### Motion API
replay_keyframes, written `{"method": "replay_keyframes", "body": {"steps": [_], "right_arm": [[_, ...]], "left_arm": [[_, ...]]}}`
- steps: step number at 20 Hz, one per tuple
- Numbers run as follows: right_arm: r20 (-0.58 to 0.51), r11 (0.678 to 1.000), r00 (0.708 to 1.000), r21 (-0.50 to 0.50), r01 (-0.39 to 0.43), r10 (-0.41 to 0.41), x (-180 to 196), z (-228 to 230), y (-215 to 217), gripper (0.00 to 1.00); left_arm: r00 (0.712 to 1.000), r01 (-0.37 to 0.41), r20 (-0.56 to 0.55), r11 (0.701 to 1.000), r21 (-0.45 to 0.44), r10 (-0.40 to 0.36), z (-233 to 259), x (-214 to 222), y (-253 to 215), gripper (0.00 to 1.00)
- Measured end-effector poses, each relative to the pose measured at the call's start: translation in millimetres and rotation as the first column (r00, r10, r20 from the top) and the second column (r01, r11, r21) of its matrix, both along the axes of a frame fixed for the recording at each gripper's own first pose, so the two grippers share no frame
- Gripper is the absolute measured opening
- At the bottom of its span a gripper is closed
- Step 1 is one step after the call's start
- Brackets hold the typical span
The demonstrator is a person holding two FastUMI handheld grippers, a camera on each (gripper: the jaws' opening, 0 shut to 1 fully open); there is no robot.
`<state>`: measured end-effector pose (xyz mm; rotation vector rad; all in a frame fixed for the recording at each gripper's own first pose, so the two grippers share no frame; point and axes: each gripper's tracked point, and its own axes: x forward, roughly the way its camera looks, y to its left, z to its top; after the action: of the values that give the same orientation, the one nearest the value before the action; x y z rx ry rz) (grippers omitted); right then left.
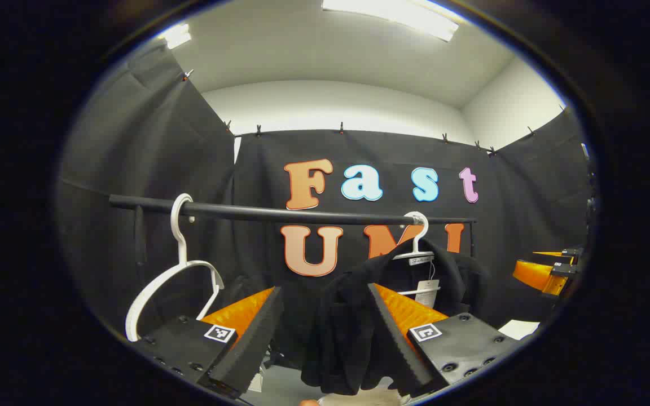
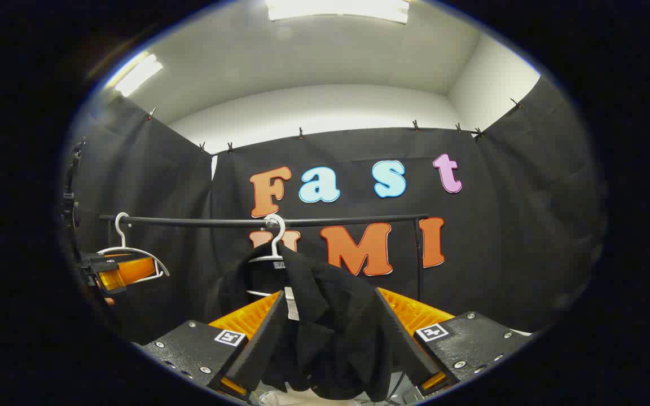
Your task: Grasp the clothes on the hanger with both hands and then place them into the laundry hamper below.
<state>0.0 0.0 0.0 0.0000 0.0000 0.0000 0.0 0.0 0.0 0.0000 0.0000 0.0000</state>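
A black garment [image 1: 347, 338] hangs from a white hanger [image 1: 417, 237] on the black rail [image 1: 280, 213]. My left gripper [image 1: 324, 287] is open just in front of it, and a hanging fold lies between the fingers, close against the right-hand one. In the right gripper view the same garment [image 2: 330, 338] droops off its hanger [image 2: 274, 239] in a bunch. That bunch fills the gap of my right gripper [image 2: 329, 292], whose fingers stand wide apart. A white label [image 2: 290, 301] shows on the cloth.
An empty white hanger [image 1: 178, 265] hangs at the rail's left end. The right gripper [image 1: 550, 270] shows at the far right edge of the left gripper view. The left gripper [image 2: 116, 273] sits in front of the empty hanger [image 2: 124, 248].
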Motion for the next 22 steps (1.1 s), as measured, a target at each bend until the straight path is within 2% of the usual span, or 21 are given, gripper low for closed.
{"method": "replay_keyframes", "body": {"steps": [2,3,4,6,8,10,12,15,16,17,18,22], "right_arm": [[0.003,1.0,1.0,-0.001,0.003,-0.003,1.2,0.9,-0.4,0.94],[0.004,1.0,1.0,0.002,0.003,-0.003,1.6,2.3,-0.5,0.94],[0.006,1.0,1.0,0.005,0.004,-0.004,1.8,3.9,-0.5,0.94],[0.012,1.0,1.0,0.006,0.006,-0.006,2.8,6.7,-1.9,0.94],[0.015,1.0,1.0,0.005,0.015,-0.015,3.9,7.2,-4.5,0.94],[0.009,1.0,1.0,0.009,0.017,-0.017,6.8,4.3,-4.4,0.94],[-0.001,1.0,1.0,0.011,0.013,-0.013,9.9,0.7,-2.5,0.94],[-0.006,1.0,1.0,0.009,0.005,-0.005,12.0,-2.9,1.5,0.94],[-0.008,1.0,1.0,0.008,0.001,-0.001,12.4,-4.3,3.8,0.94],[-0.012,1.0,1.0,0.008,-0.003,0.003,13.7,-6.6,5.7,0.94],[-0.015,1.0,1.0,0.007,-0.007,0.007,15.9,-9.2,7.9,0.94],[-0.036,1.0,0.999,0.008,-0.01,0.01,25.7,-24.3,14.6,0.94]], "left_arm": [[1.0,0.001,-0.004,1.0,0.011,-0.001,-1.6,5.8,0.2,0.93],[1.0,-0.001,-0.005,1.0,0.017,0.001,-2.7,7.5,0.4,0.96],[1.0,-0.002,-0.007,1.0,0.02,0.002,-2.2,8.4,0.6,0.93],[1.0,-0.001,-0.005,1.0,0.017,0.001,-2.8,8.9,-0.7,0.93],[1.0,0.004,-0.003,1.0,0.012,-0.004,-3.4,9.7,-0.9,1.0],[1.0,0.005,-0.005,1.0,0.011,-0.005,-3.7,10.2,0.2,1.0],[1.0,0.011,-0.013,1.0,0.004,-0.011,-6.8,11.8,-2.4,0.93],[0.999,0.019,-0.028,1.0,-0.002,-0.019,-11.8,14.3,-5.7,0.93],[0.999,0.02,-0.03,1.0,-0.004,-0.02,-13.3,15.6,-5.5,1.0],[0.999,0.02,-0.031,1.0,-0.006,-0.021,-15.0,16.7,-5.5,0.93],[0.999,0.023,-0.032,1.0,-0.008,-0.023,-16.1,17.6,-6.9,0.96],[0.999,0.024,-0.044,1.0,-0.003,-0.024,-22.7,21.1,-11.3,0.96]]}}
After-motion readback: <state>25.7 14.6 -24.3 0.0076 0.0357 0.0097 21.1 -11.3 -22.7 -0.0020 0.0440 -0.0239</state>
